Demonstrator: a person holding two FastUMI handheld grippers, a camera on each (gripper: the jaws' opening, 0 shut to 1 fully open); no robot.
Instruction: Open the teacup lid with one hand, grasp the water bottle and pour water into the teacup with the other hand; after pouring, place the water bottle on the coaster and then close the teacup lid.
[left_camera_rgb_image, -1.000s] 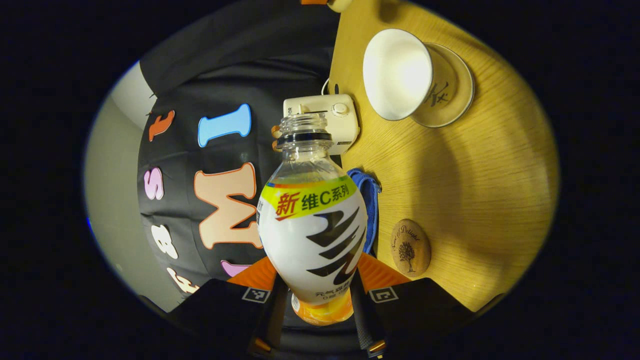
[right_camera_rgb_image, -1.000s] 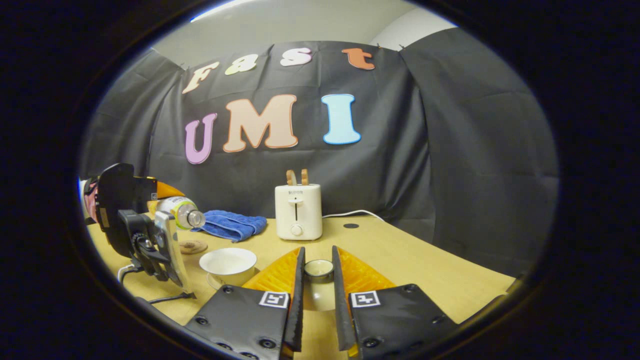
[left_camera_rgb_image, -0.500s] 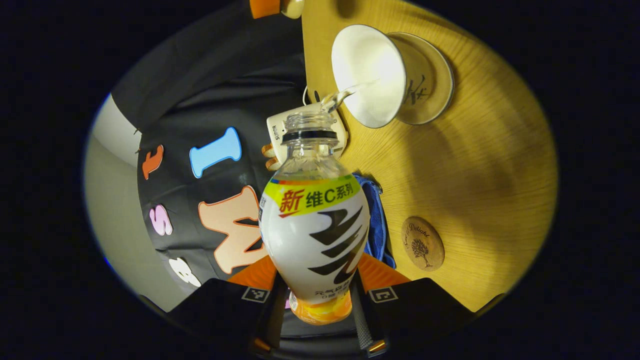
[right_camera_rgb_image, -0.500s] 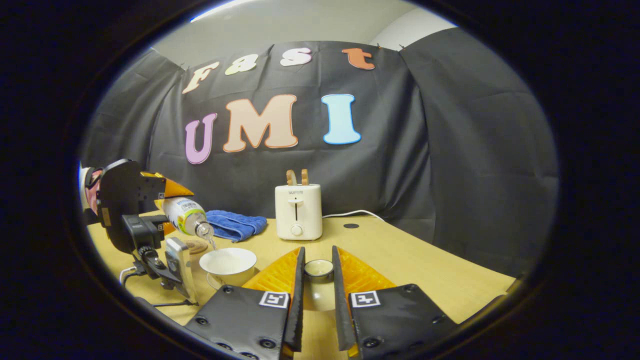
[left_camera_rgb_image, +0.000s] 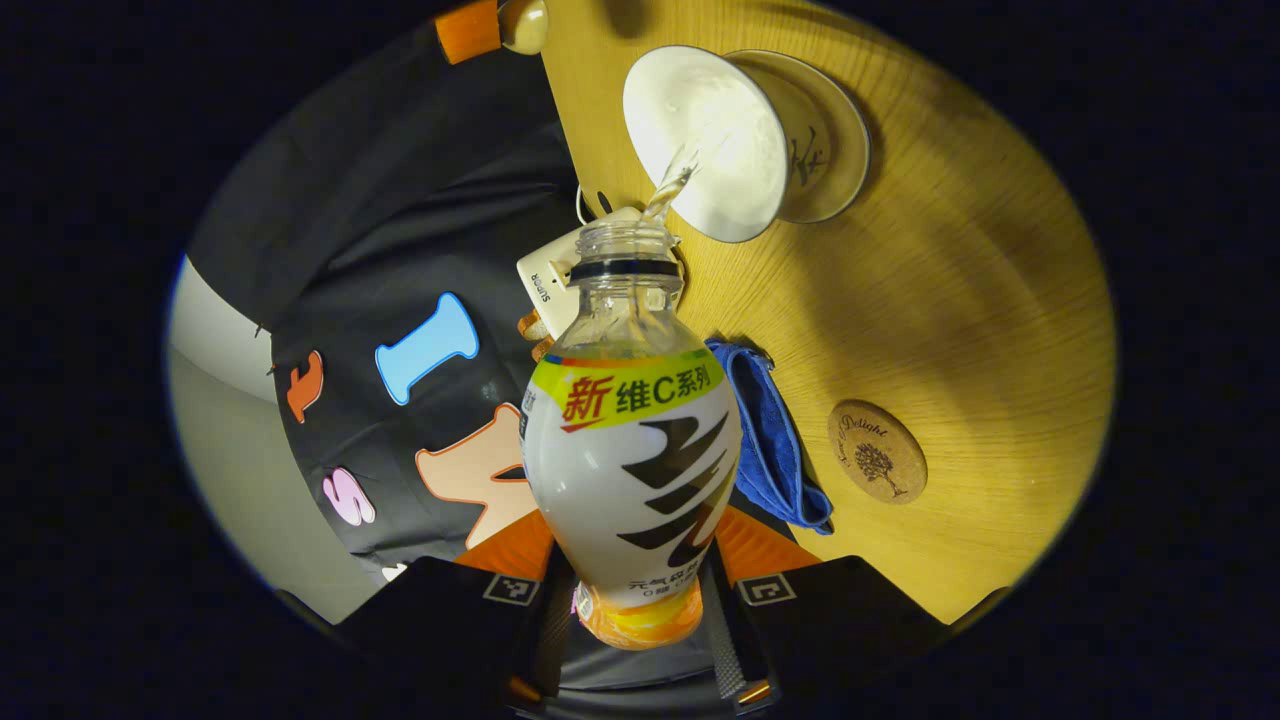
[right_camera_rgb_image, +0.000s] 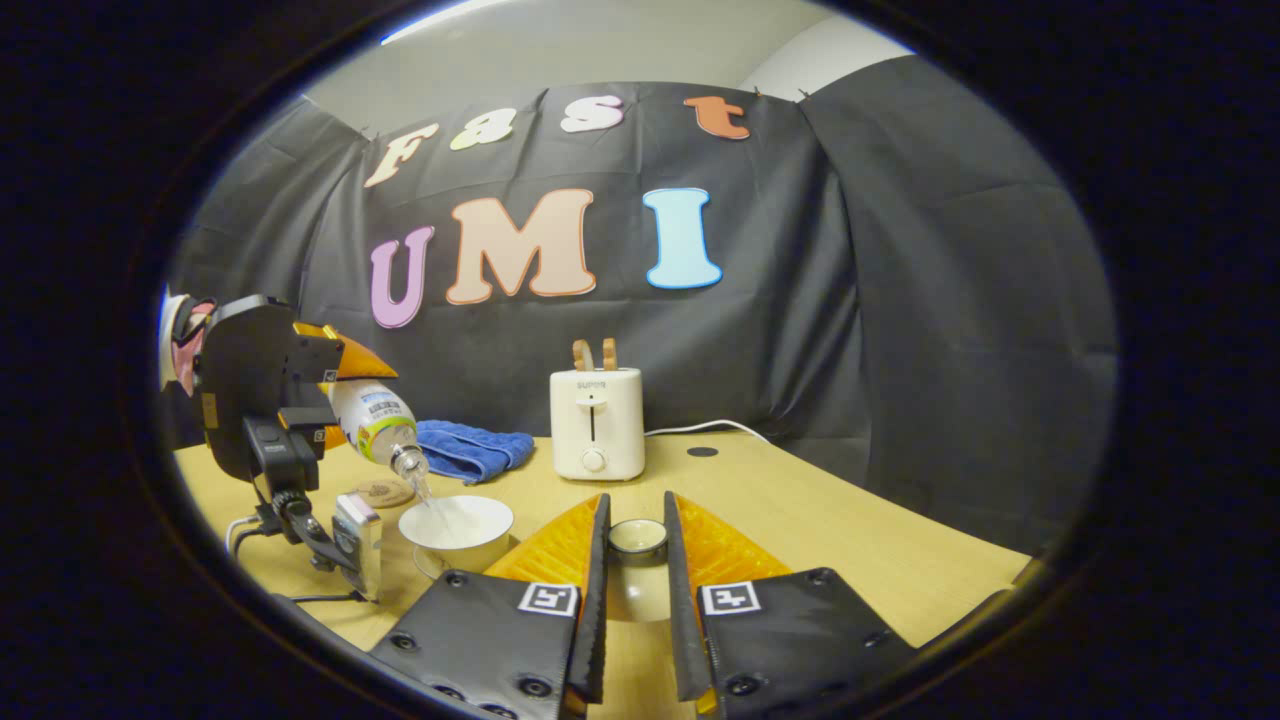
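Observation:
My left gripper (left_camera_rgb_image: 632, 600) is shut on the water bottle (left_camera_rgb_image: 630, 440), an uncapped bottle with a white, yellow and black label. The bottle is tilted mouth-down and a stream of water (left_camera_rgb_image: 668, 190) runs into the white teacup (left_camera_rgb_image: 705, 140) on its saucer (left_camera_rgb_image: 825, 140). In the right gripper view the same bottle (right_camera_rgb_image: 375, 425) leans over the teacup (right_camera_rgb_image: 458, 528), held by the left gripper (right_camera_rgb_image: 345, 375). My right gripper (right_camera_rgb_image: 636, 560) is shut on the knob of the teacup lid (right_camera_rgb_image: 637, 538), held beside the cup. A round wooden coaster (left_camera_rgb_image: 877, 465) lies on the table.
A white toaster (right_camera_rgb_image: 597, 422) with its cord stands at the back of the wooden table (right_camera_rgb_image: 820, 520). A folded blue cloth (right_camera_rgb_image: 470, 448) lies left of it, near the coaster (right_camera_rgb_image: 385, 492). A person's hand (right_camera_rgb_image: 185, 345) holds the left gripper.
The bottle has tipped further down towards the teacup. Water, absent a second ago, now pours in a steady stream into the cup. The right gripper holds the lid still.

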